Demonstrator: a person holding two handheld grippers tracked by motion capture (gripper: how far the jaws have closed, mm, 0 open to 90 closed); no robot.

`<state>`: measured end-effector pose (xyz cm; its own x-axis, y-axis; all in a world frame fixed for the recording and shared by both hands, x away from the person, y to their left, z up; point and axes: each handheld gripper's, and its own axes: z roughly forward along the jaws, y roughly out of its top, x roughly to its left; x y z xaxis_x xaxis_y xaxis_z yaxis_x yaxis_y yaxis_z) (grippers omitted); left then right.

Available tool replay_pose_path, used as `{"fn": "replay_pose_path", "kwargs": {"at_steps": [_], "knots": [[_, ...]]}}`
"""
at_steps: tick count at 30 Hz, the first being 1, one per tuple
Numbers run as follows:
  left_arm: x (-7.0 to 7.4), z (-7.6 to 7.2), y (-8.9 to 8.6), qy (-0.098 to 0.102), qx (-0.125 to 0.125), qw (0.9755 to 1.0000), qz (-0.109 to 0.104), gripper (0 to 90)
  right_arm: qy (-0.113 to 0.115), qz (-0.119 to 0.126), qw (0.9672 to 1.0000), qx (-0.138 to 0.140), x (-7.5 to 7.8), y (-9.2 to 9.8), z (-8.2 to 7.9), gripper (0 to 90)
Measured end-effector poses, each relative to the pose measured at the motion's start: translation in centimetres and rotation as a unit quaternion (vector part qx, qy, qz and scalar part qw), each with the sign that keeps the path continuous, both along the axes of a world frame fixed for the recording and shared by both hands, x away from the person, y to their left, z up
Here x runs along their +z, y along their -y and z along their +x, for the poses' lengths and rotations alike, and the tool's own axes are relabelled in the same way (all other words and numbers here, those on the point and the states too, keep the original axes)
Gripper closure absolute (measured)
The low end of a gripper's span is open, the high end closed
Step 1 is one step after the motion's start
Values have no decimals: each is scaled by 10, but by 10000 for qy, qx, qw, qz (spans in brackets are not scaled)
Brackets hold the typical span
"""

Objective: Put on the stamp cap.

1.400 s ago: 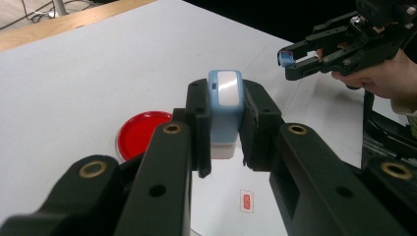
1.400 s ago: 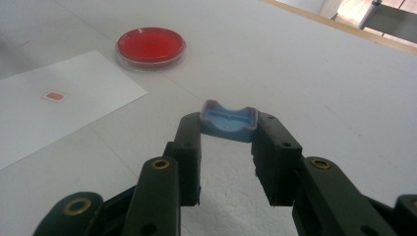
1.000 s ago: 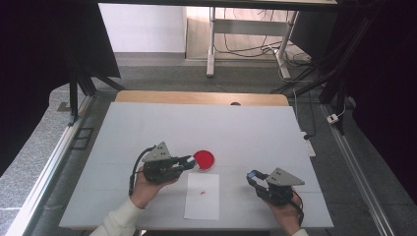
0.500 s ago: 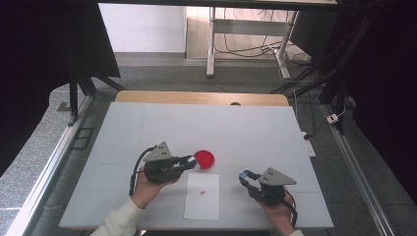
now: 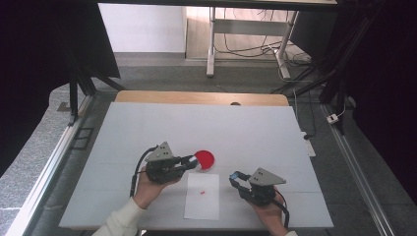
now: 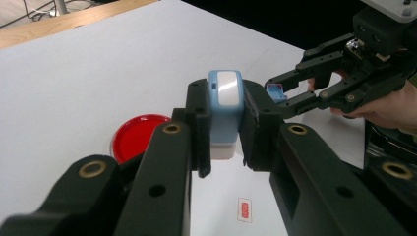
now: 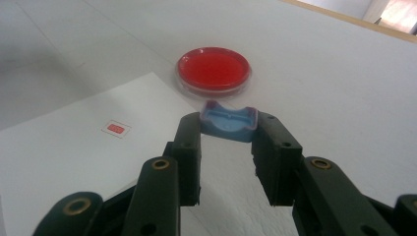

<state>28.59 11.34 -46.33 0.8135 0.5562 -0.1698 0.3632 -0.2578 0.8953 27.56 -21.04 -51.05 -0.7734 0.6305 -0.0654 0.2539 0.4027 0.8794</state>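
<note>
Table: big and white, under both tongs.
Paper: between the two tongs, with a small red stamp mark already on it.
Red dish: just past the left tongs' tips.
Left tongs: closed tight on the blue stamp.
Right tongs: closed tight on the little blue cap.
Done: one stamp is made, it seems.
Left: probably put the cap back on.
Change: the right tongs slid nearer the paper; the left tongs stayed put.
</note>
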Motion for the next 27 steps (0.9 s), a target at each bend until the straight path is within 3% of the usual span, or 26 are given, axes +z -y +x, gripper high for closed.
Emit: {"fn": "replay_pose_path", "kwargs": {"at_steps": [14, 27], "knots": [[0, 1, 9, -33, -54, 10000, -71, 754, 48, -134, 9999, 60, -3, -19, 0, 640], [0, -1, 12, -20, -94, 9999, -60, 754, 87, -99, 9998, 180, -3, -32, -2, 641]]}}
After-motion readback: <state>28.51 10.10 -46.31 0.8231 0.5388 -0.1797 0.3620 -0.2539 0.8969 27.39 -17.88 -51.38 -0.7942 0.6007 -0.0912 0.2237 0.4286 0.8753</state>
